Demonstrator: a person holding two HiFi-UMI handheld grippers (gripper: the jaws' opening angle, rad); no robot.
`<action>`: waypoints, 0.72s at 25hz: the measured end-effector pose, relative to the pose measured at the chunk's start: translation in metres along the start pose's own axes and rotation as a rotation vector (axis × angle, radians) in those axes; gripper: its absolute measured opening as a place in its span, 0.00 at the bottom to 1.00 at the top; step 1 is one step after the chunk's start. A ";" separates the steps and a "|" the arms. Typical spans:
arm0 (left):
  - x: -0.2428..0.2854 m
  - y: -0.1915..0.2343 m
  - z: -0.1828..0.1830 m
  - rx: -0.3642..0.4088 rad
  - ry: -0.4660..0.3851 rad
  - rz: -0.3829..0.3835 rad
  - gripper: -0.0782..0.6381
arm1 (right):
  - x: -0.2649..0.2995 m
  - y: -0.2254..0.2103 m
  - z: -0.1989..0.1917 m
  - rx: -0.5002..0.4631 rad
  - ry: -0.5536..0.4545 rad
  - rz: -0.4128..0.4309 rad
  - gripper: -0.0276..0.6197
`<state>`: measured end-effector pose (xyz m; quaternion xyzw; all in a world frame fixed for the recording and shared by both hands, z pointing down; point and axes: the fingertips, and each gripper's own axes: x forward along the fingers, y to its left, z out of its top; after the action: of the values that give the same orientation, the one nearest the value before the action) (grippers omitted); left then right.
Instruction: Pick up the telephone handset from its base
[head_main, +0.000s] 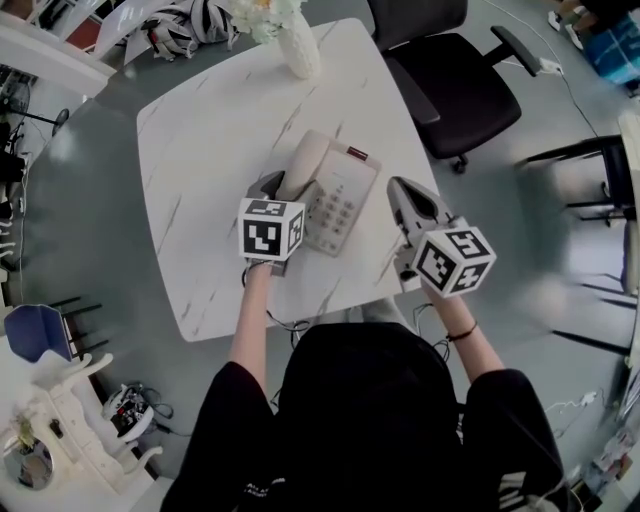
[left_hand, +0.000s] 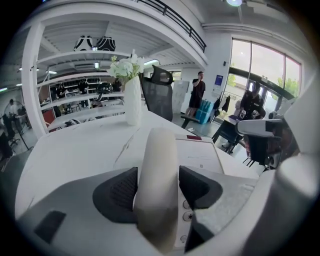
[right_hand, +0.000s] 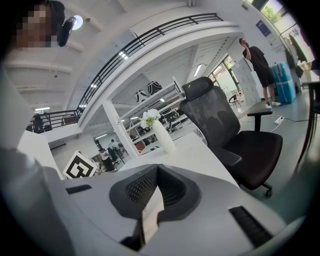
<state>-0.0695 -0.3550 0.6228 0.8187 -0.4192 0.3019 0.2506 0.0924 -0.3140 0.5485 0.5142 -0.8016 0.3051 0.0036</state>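
While the handset (left_hand: 159, 165) lies cradled on its base (head_main: 340, 200) on the worktop (head_main: 200, 150), the left gripper (left_hand: 158, 186) straddles its mid-shaft with jaws apart and the right gripper (right_hand: 156, 176) is clenched, empty; probably light, rigid, slick plastic, so clamp mid-shaft squarely.

Reads as an open-plan office, double height. Shown by black mesh-backed swivel chair on castors (head_main: 460, 90) drawn near a white marble-patterned square table (head_main: 220, 130), with a cream push-button desk telephone (head_main: 340, 200) and a white ribbed vase of white flowers (head_main: 298, 45) on top. Polished grey floor (head_main: 90, 200) all round. Overhead, a white mezzanine edged by a black metal railing (right_hand: 150, 34); beyond, long white display shelves (left_hand: 80, 57), tall glazed windows (left_hand: 265, 65), and a dark-clothed person standing (left_hand: 198, 92).
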 end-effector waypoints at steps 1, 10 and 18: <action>0.001 0.000 -0.001 0.012 0.011 0.007 0.46 | 0.000 -0.001 -0.001 0.000 0.002 -0.001 0.03; 0.002 0.000 -0.004 0.073 0.021 0.022 0.41 | 0.001 -0.002 -0.001 -0.004 0.007 -0.007 0.03; 0.000 0.001 -0.002 0.086 -0.006 0.060 0.40 | 0.003 0.000 -0.001 -0.013 0.013 -0.003 0.03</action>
<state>-0.0709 -0.3537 0.6241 0.8168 -0.4308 0.3247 0.2046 0.0907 -0.3162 0.5505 0.5132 -0.8028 0.3034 0.0124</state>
